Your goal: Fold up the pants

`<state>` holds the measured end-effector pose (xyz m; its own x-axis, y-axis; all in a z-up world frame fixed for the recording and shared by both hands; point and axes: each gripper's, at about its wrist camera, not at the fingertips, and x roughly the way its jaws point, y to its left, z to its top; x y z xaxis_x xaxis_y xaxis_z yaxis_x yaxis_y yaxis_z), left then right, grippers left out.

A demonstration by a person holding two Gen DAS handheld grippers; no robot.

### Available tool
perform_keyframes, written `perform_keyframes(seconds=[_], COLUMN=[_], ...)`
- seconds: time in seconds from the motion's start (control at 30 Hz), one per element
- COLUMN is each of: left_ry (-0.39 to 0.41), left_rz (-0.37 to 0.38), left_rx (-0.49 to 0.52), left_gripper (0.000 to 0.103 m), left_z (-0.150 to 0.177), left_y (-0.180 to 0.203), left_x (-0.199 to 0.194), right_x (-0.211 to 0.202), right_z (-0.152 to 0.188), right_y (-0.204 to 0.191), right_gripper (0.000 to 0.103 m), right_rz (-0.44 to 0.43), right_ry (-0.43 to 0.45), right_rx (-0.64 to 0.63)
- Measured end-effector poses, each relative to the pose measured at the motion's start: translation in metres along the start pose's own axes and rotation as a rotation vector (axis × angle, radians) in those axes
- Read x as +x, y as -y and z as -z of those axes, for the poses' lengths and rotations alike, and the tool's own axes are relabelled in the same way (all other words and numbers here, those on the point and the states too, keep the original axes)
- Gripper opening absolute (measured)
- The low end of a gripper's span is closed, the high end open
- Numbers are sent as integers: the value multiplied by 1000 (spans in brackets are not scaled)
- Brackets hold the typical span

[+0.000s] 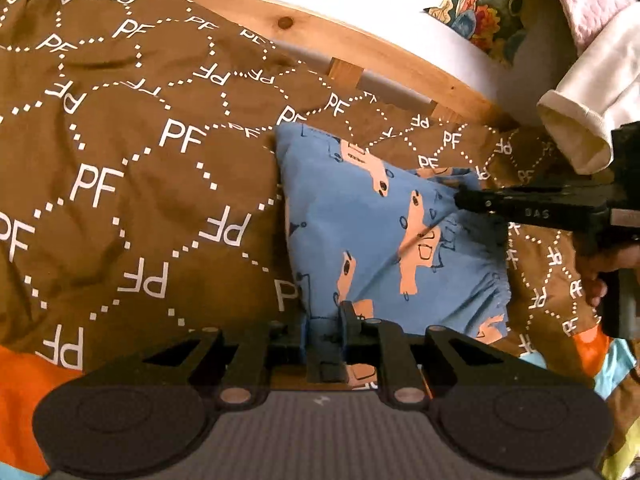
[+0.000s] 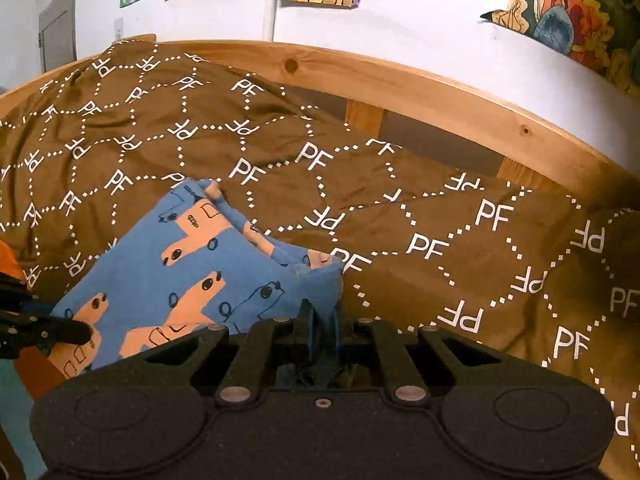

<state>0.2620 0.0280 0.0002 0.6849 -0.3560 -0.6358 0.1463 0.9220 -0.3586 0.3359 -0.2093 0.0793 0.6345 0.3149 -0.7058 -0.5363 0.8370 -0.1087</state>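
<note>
Both grippers pinch the pants [image 1: 372, 236]: left gripper [image 1: 325, 320] at one edge, right gripper [image 2: 320, 316] at another. Pants lie on the duvet [image 1: 132, 184].

- One pair of pants [image 1: 380, 240] is seen, blue with peach vehicle prints; it is also seen from the right wrist [image 2: 192, 264].
- Two grippers are counted: left gripper [image 1: 324, 320] and right gripper [image 2: 320, 316], each clamped on blue cloth.
- One brown cover [image 1: 140, 180] printed with "PF" is noted.
- One wooden rail [image 2: 400, 80] is seen behind the cover.
- Four wall pictures are counted in the right wrist view, the rightmost picture [image 2: 568, 8] being cut off by the frame edge.
- One white sleeve [image 1: 580, 120] is visible.
</note>
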Motion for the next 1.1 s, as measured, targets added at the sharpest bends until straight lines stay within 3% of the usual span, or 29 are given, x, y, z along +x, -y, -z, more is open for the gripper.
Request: perform_keyframes(seconds=[0.4, 0.57, 0.67, 0.73, 0.77, 0.87, 0.93, 1.03, 1.1], left_ry=[-7, -11, -9, 3, 11, 35, 59, 92, 106], left_rz=[-23, -34, -48, -55, -53, -43, -50, -54, -64], left_rx=[24, 23, 28, 25, 22, 23, 27, 38, 50], left_gripper=[27, 33, 44, 62, 65, 73, 83, 91, 94], left_z=[-1, -2, -3, -4, -5, -8, -10, -12, -14], left_y=[4, 2, 2, 3, 2, 3, 6, 11, 13], left_x=[-4, -7, -9, -13, -15, -22, -28, -37, -42], right_x=[0, -2, -5, -7, -9, -16, -23, -35, -42], right_z=[1, 1, 2, 2, 2, 5, 9, 16, 22], right_y=[3, 5, 5, 7, 7, 8, 6, 4, 1], right_gripper=[16, 24, 34, 42, 46, 81, 90, 101, 102], right_rz=[6, 24, 35, 37, 42, 51, 77, 87, 99], right_ry=[-5, -11, -11, -11, -9, 5, 21, 44, 63], right_rx=[43, 58, 56, 60, 65, 83, 101, 140, 157])
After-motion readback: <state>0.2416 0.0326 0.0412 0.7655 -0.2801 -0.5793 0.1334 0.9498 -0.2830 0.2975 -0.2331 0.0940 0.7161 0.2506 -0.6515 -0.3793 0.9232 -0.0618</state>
